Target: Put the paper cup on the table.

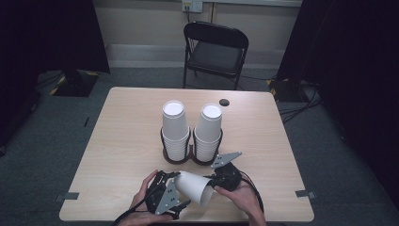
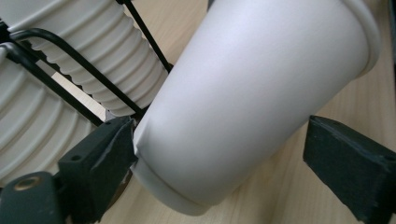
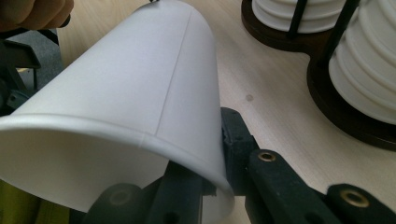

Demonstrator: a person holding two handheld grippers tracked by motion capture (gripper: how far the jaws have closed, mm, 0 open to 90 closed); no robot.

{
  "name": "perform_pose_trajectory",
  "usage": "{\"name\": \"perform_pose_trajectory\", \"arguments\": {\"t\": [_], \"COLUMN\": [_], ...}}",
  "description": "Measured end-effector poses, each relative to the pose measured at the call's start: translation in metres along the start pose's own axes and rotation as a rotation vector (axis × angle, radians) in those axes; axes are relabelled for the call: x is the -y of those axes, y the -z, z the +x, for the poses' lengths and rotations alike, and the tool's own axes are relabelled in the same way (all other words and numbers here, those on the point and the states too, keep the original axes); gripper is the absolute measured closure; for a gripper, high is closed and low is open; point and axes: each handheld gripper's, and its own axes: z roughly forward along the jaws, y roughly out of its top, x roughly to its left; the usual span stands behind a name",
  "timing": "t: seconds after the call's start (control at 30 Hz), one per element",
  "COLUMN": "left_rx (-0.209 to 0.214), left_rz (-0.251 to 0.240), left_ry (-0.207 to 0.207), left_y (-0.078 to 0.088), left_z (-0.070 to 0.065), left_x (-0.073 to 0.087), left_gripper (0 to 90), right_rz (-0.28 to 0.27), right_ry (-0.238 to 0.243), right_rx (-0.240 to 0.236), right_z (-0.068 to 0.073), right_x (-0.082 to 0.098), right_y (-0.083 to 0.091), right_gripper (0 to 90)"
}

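Observation:
A single white paper cup (image 1: 195, 187) lies on its side just above the table's near edge, between my two grippers. My right gripper (image 1: 212, 187) is shut on the cup's rim (image 3: 140, 140), one jaw inside the mouth and one outside. My left gripper (image 1: 173, 184) straddles the cup's base end (image 2: 252, 93). Its left jaw rests against the base and its right jaw stands clear of the wall, so it is open. Two tall stacks of upside-down white cups (image 1: 175, 127) (image 1: 208, 129) stand in a black wire holder (image 1: 190, 157) just beyond.
The light wooden table (image 1: 122, 141) has bare room left and right of the holder. A small dark round mark (image 1: 224, 102) sits near the far edge. A black folding chair (image 1: 215, 52) stands behind the table.

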Motion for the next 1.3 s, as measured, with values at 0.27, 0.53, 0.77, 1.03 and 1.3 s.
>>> {"name": "perform_pose_trajectory", "arguments": {"t": [0.27,0.53,0.77,1.03,1.3], "left_rx": [0.011,0.022,-0.010,0.006,-0.001], "left_rz": [0.038,0.050,0.038,0.011,-0.008], "left_ry": [-0.044,-0.075,-0.089,-0.087,-0.064], "left_y": [-0.009,-0.019,-0.024,-0.028,-0.028], "left_z": [-0.002,-0.003,-0.002,-0.008,-0.007], "left_x": [-0.006,-0.017,-0.022,-0.027,-0.029], "left_gripper": [0.8,0.2,0.0,0.8,0.8], "right_rz": [0.021,-0.001,-0.023,-0.027,-0.044], "right_ry": [-0.001,-0.018,-0.038,-0.045,-0.065], "right_rx": [-0.015,-0.020,-0.026,-0.046,-0.052], "right_z": [0.001,0.001,-0.001,0.002,0.002], "right_x": [-0.005,-0.011,-0.015,-0.018,-0.019], "right_y": [-0.002,-0.002,0.000,-0.008,-0.008], "right_gripper": [85.9,86.5,86.6,87.0,87.2]}}
